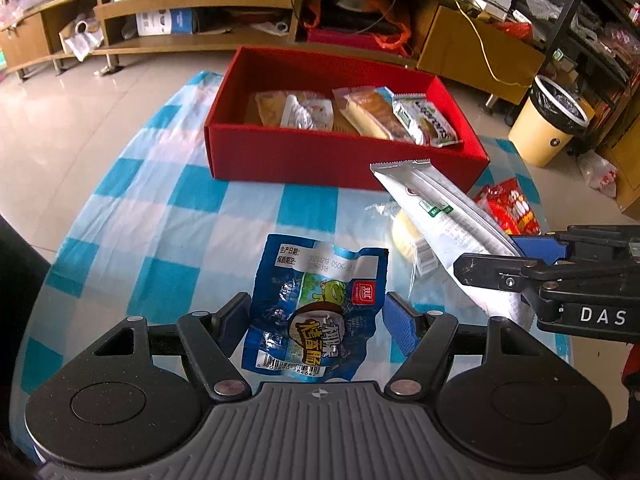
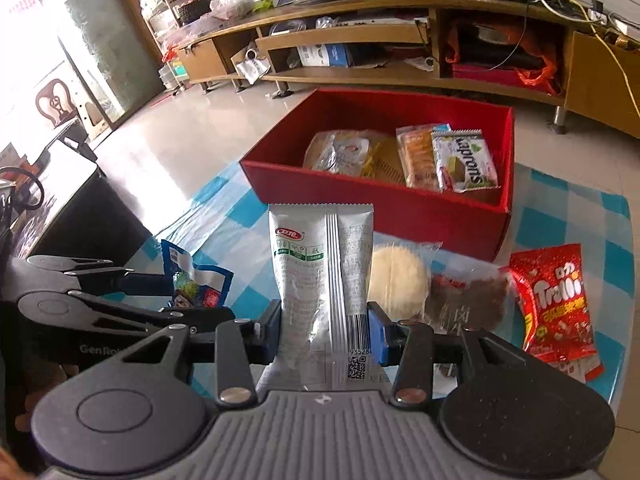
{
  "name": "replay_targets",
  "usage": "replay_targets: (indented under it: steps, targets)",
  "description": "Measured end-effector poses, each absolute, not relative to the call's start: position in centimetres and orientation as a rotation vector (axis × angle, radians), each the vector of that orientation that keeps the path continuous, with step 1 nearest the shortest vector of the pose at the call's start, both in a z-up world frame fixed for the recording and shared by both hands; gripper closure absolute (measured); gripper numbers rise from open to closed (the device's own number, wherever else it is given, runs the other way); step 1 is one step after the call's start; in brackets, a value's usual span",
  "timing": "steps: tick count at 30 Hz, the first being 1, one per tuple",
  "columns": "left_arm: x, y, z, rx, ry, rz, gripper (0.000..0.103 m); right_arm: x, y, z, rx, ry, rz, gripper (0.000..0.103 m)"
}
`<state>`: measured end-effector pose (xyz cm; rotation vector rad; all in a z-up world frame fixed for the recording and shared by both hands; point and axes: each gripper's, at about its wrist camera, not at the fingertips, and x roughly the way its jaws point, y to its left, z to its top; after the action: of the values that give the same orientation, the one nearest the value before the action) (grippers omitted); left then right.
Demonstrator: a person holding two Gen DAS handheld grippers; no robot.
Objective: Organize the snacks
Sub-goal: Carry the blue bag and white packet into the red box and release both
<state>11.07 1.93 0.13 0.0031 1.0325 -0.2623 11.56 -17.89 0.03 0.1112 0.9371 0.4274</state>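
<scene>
My left gripper (image 1: 316, 312) is shut on a blue sausage snack packet (image 1: 316, 300) and holds it above the checked tablecloth. My right gripper (image 2: 325, 330) is shut on a long silver snack packet (image 2: 320, 280) that stands upright between the fingers; the packet also shows in the left wrist view (image 1: 440, 216). The red box (image 1: 320, 152) stands beyond both, open on top, with several snack packets inside, among them a green and white wafer pack (image 2: 464, 160). The blue packet shows at the left of the right wrist view (image 2: 196, 280).
On the cloth by the box's near right lie a round pale cake in clear wrap (image 2: 396, 284), a brown snack in clear wrap (image 2: 468, 300) and a red candy bag (image 2: 556, 304). A yellow bin (image 1: 548, 120) stands off the table's right. A TV cabinet (image 2: 360, 32) stands behind.
</scene>
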Motion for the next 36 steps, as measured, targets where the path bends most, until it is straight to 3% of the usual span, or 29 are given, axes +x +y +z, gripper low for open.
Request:
replay_targets:
  steps: [36]
  targets:
    - [13.4,0.2,1.9,-0.004,0.966,-0.220,0.026,13.2,-20.2,1.6,0.169,0.866,0.371,0.059]
